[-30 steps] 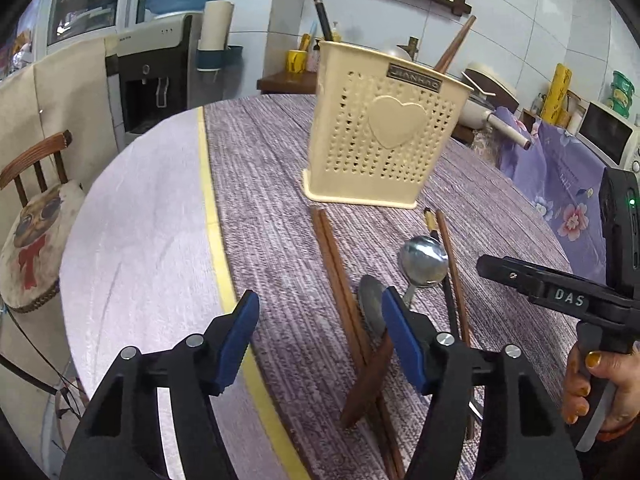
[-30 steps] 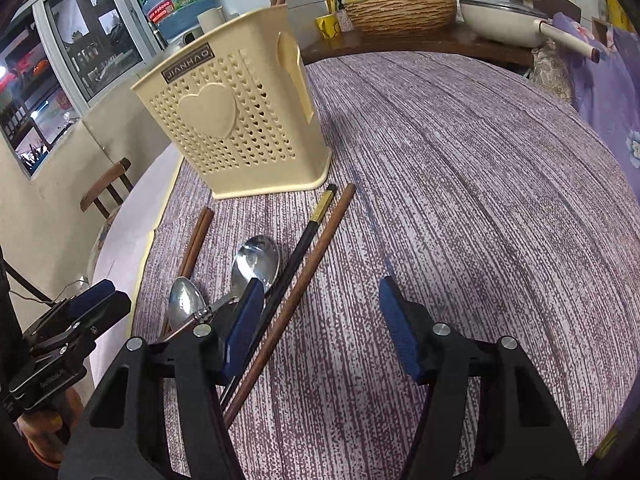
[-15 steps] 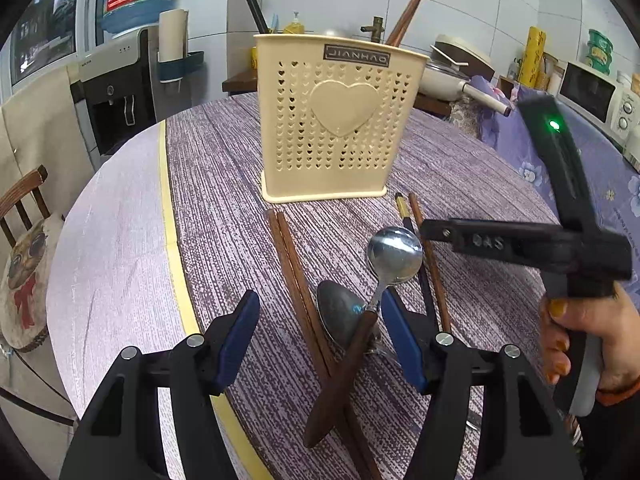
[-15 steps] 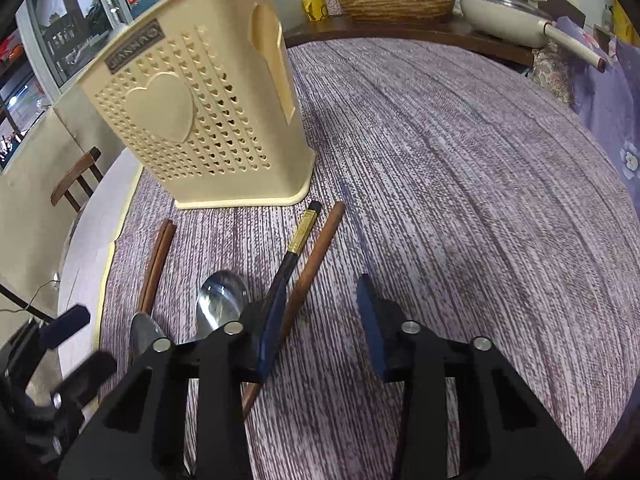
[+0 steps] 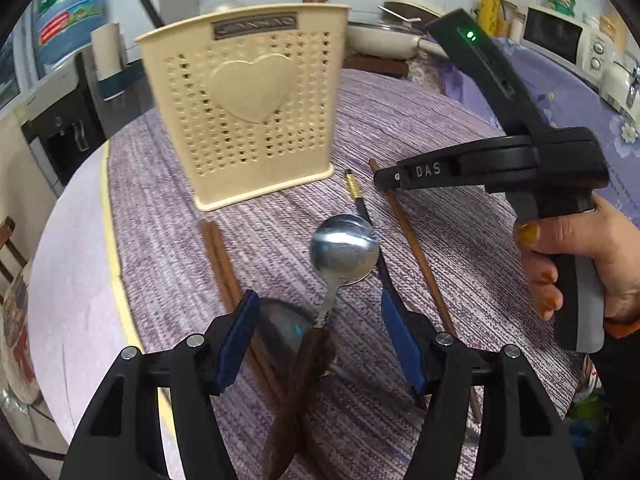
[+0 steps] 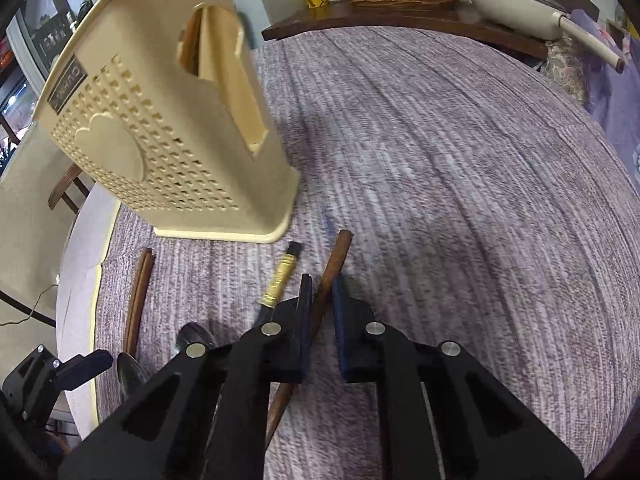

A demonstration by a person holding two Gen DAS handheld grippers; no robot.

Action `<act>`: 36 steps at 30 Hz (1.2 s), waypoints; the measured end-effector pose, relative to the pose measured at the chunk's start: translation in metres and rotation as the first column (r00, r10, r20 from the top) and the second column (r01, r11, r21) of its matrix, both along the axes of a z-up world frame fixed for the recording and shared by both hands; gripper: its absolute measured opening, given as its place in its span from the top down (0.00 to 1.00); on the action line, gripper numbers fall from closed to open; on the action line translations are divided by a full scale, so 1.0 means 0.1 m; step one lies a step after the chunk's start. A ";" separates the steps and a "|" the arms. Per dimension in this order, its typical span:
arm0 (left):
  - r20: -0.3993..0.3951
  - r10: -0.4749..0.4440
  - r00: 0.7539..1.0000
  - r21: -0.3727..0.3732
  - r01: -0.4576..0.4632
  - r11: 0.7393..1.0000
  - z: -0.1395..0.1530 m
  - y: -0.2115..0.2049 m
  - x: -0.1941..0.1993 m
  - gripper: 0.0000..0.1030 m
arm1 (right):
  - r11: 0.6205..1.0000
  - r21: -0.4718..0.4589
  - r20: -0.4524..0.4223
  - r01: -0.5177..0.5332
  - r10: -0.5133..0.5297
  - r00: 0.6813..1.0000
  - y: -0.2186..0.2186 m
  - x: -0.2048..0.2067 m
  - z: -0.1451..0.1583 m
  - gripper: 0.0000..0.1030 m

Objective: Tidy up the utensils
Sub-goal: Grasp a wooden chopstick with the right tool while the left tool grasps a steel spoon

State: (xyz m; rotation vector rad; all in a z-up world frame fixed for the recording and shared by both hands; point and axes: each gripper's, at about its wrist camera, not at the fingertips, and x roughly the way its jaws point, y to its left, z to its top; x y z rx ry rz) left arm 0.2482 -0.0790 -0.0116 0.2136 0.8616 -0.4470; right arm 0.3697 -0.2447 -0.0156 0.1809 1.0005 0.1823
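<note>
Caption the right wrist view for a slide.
Right gripper closing around a brown chopstick lying beside the cream utensil holder.

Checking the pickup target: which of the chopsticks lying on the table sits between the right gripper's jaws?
The single plain brown chopstick, between the closing jaws of the right gripper. The black gold-banded chopstick lies just left, outside them; the brown pair lies farther left.

Holder label point(image 5: 255, 26) blurred; chopstick point(image 6: 334, 258) partly hidden.
</note>
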 end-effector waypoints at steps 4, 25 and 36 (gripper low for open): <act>-0.042 -0.046 0.998 -0.001 0.046 0.999 -0.04 -0.14 0.14 0.39 | 1.000 0.018 0.001 0.010 -0.010 1.000 -0.12 -0.09 0.00 0.89; -0.086 -0.070 0.994 0.077 0.077 0.994 -0.15 -0.45 0.46 0.54 | 0.999 0.035 0.019 0.017 -0.018 1.000 -0.15 -0.19 -0.02 0.89; -0.056 -0.043 0.997 0.004 0.044 0.999 0.04 -0.38 0.42 0.55 | 0.994 0.107 0.022 0.024 -0.027 0.999 -0.20 -0.21 0.02 0.90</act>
